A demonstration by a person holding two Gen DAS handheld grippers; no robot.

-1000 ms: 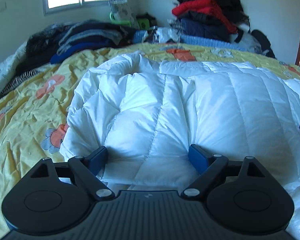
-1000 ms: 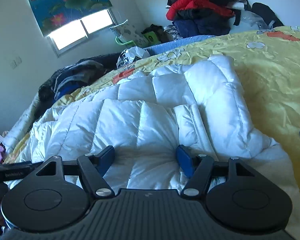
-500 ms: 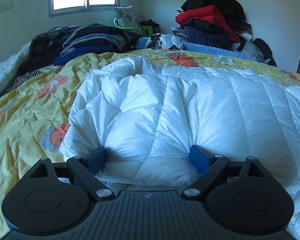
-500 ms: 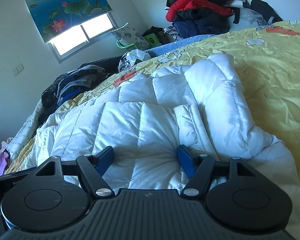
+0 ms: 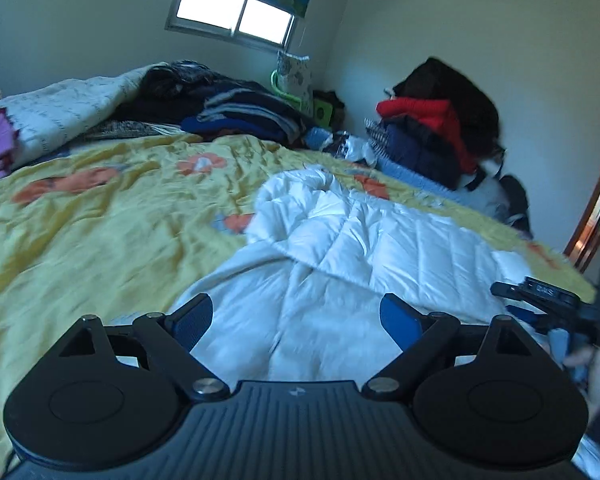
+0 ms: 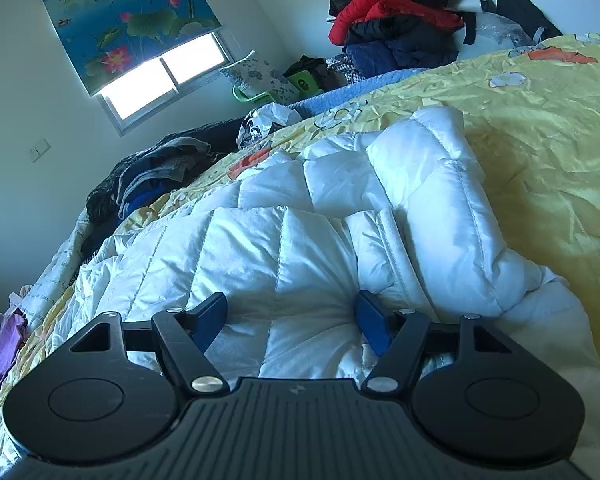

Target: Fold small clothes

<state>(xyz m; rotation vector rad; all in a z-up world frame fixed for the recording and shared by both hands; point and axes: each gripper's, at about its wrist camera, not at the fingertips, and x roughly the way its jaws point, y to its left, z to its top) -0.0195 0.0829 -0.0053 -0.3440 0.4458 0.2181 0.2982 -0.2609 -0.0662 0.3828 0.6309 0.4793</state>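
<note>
A white quilted puffer jacket [image 6: 300,240] was spread across a yellow bedspread printed with orange flowers [image 5: 100,232], its padded sleeve [image 6: 452,216] laid along the right side of the body in the right wrist view. In the left wrist view the jacket [image 5: 360,264] was seen blurred, with its collar end bunched toward the far side of the bed. The right gripper [image 6: 292,320] was held low over the jacket's near edge, its blue pads set apart — they had just been widening — with quilted fabric bulging between them; whether that fabric was pressed could not be told. The left gripper [image 5: 296,320] was held with its jaws wide apart above the jacket, nothing gripped. Beyond the bed, a heap of dark folded clothes [image 5: 236,112] was piled by the window [image 5: 236,16], and a red and black pile of coats [image 6: 396,20] was stacked against the white wall.
</note>
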